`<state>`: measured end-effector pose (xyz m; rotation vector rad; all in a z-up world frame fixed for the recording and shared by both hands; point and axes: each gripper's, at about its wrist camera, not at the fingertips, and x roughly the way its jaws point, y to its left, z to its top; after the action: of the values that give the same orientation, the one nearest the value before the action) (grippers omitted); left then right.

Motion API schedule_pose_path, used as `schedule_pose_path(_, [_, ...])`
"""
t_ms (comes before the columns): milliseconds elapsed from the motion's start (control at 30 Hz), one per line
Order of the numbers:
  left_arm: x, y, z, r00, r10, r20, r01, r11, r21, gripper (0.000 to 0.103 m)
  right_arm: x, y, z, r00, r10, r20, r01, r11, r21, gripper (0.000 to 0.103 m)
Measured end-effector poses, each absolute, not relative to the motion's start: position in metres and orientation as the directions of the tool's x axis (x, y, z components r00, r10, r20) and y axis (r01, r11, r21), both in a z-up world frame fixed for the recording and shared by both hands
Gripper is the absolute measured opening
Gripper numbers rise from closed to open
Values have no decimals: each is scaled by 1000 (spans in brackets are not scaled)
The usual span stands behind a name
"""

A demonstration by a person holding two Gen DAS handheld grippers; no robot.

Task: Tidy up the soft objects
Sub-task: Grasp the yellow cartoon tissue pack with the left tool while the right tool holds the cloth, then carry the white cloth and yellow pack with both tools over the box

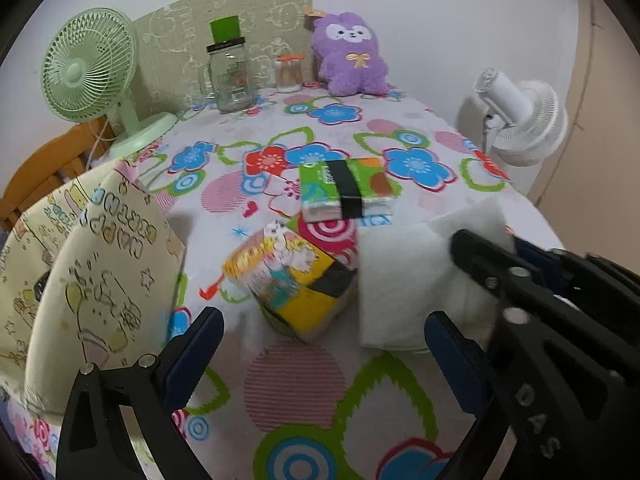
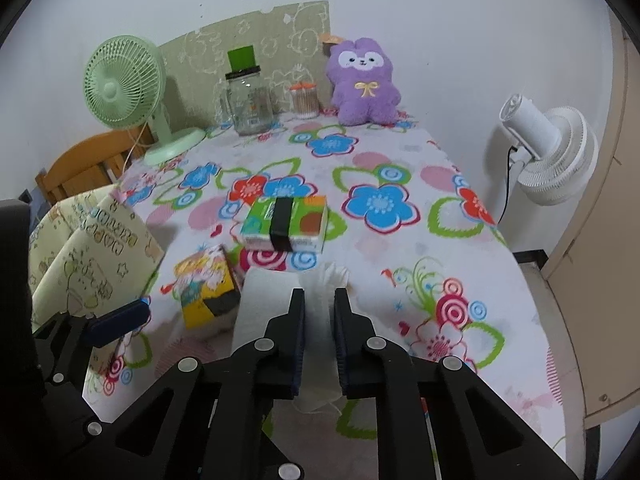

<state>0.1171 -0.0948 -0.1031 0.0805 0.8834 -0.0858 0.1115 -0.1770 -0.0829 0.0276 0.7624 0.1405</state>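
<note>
White tissue (image 2: pixel 320 304) pinched in right claw (image 2: pixel 319 312) | yellow pack (image 2: pixel 206 286) just left | green pack (image 2: pixel 286 222) behind

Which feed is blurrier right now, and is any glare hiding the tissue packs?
Left wrist view: motion smear on the yellow pack and white tissue; the far plush stays sharp. Right wrist view: crisper, with the green pack readable and the right gripper shut on tissue. Both: soft even light, faint shadows, no glare, heavy fisheye bending with dark corners.
</note>
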Motion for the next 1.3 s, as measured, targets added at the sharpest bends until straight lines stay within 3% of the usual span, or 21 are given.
schedule_pose_path(800, [162, -91, -120, 601, 6, -799, 48, 998, 44, 101, 148, -187, -80, 753, 87, -652, -30, 995, 99, 13])
schedule_pose_path(933, [166, -90, -125, 584, 3, -811, 47, 998, 37, 89, 151, -185, -84, 744, 88, -662, -34, 995, 94, 13])
schedule_pose_path(1300, [159, -89, -117, 612, -13, -791, 55, 998, 27, 82, 152, -182, -86, 738, 88, -669, -39, 995, 88, 13])
